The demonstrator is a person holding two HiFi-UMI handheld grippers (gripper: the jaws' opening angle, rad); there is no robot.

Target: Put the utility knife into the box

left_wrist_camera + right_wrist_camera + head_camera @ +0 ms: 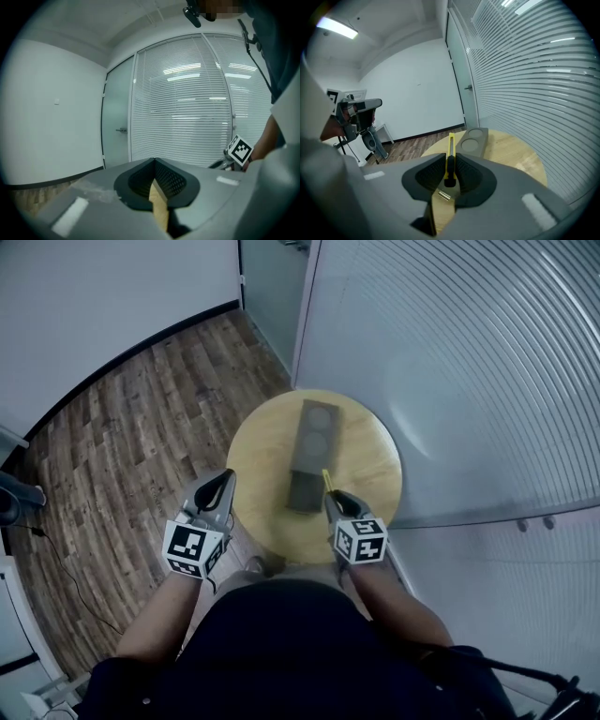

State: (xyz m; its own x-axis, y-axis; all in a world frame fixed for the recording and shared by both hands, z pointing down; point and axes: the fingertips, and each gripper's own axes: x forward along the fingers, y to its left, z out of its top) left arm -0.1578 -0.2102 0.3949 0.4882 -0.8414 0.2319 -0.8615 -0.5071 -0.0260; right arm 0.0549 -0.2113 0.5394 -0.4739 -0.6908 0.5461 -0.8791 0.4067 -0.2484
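A yellow utility knife (326, 481) sticks out forward from my right gripper (333, 498), which is shut on its handle; in the right gripper view the knife (451, 150) stands edge-up between the pads of the right gripper (450, 161). Just left of the blade, a long dark grey box (311, 454) with two round recesses at its far end lies on the round wooden table (370, 465). The box (472, 140) lies ahead of the knife tip. My left gripper (225, 479) hovers at the table's left edge, its jaws together and empty, as the left gripper view shows (153, 161).
A wall of white blinds (469, 352) curves round the table's right and far side. Wooden floor (131, 437) lies to the left. A small black stand (370, 136) is on the floor left of the table. The person's lap (281, 634) is at the near edge.
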